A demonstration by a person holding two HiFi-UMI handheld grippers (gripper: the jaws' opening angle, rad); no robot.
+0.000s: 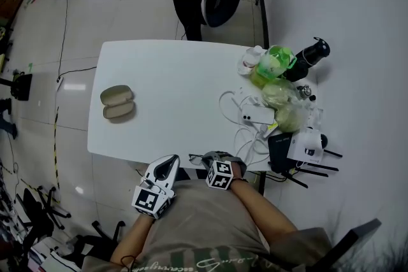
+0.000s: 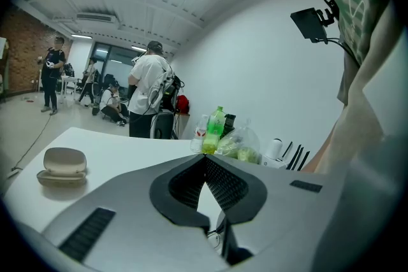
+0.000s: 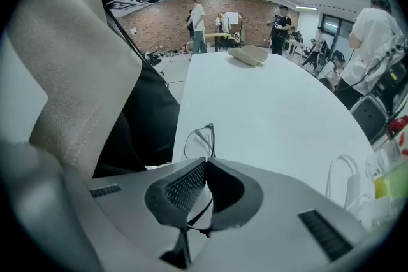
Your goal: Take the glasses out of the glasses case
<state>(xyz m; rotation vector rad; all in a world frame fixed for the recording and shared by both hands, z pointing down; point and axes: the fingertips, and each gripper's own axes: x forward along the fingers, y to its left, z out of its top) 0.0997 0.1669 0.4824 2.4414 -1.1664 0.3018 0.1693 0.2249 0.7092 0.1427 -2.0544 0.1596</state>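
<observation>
We have the glasses out of their case, at the near edge of the surface, with the right tool pinched shut on a thin part of the frame. They look light, springy and fragile (lenses best left untouched), so a gentle hold on the frame suits. The left tool is closed and empty. The glasses case lies far left; we cannot tell what is inside it.

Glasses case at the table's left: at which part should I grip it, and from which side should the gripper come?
Probably across the short width of one oval half of the glasses case, coming from above. It lies flat on the white table, seemingly open, two halves side by side; the long rims give opposite faces. The left gripper, shut and empty, is nearer.
</observation>
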